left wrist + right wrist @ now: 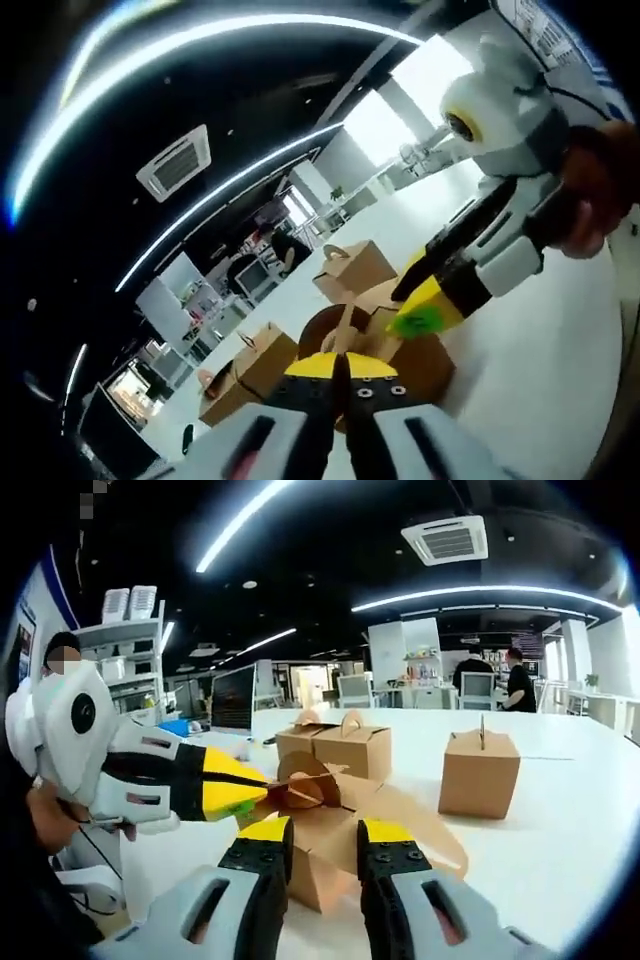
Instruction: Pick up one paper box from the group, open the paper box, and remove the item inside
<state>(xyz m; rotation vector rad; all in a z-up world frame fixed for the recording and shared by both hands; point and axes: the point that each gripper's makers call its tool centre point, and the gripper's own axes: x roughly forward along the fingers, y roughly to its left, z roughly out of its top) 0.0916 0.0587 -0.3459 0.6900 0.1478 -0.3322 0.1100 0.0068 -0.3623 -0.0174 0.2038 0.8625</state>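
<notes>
Opening step: your left tool pinches the top flap of the paper box on the near worktop. Right tool wide, straddling it. Next, spread flaps.

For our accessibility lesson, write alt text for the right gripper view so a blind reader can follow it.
A hand-held gripper with yellow-tipped jaws set apart reaches toward an opened brown paper box on a white table, while a second hand-held gripper enters from the left, touching the box's handle flap. Three closed paper boxes stand behind, in an office.
</notes>
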